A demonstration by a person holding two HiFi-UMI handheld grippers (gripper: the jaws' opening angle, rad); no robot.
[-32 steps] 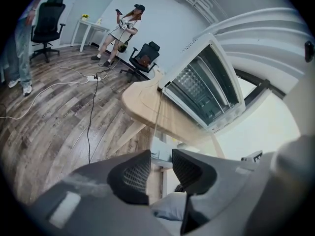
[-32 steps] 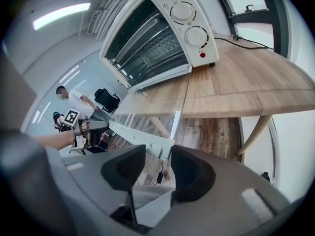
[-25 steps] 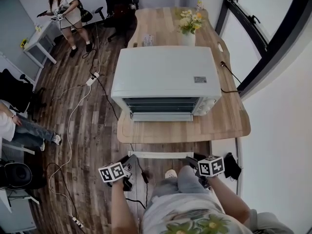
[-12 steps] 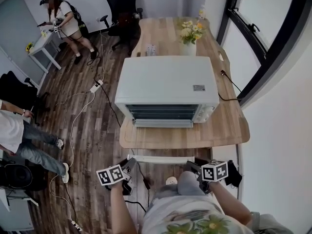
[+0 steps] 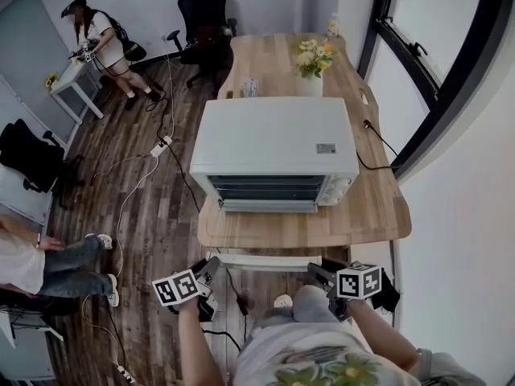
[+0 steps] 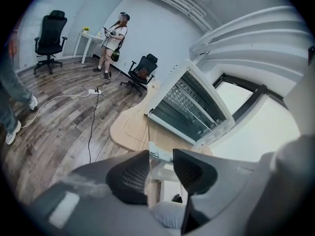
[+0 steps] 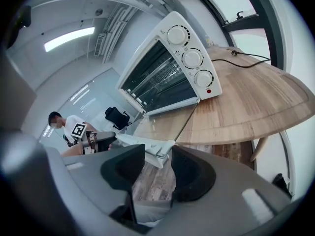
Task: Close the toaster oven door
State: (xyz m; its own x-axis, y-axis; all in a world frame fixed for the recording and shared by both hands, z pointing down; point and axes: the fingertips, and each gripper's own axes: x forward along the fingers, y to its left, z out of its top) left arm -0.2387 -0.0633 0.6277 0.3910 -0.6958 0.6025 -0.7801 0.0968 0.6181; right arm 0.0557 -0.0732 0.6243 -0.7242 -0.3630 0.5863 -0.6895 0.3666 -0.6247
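The white toaster oven (image 5: 278, 139) stands on the wooden table (image 5: 378, 207). Its glass door lies folded down flat, and the white door handle (image 5: 257, 260) juts past the table's near edge. My left gripper (image 5: 211, 273) sits just under the handle's left end and my right gripper (image 5: 316, 272) just under its right end. In the left gripper view the handle's end (image 6: 160, 154) shows in the gap at the tips of the left gripper (image 6: 161, 163), whose jaws have been opening a little. In the right gripper view the handle's corner (image 7: 156, 149) lies at the tips of the right gripper (image 7: 158, 163). Neither pair of pads presses on it.
A flower vase (image 5: 311, 55) stands behind the oven and its power cord (image 5: 374, 147) runs off to the right. An office chair (image 5: 201, 10), a standing person (image 5: 96, 39), floor cables with a power strip (image 5: 161, 145) and another person's legs (image 5: 64, 260) are on the left.
Both grippers have risen a little under the ends of the handle. The person's legs at the left have shifted toward the lower left. The oven door still lies flat.
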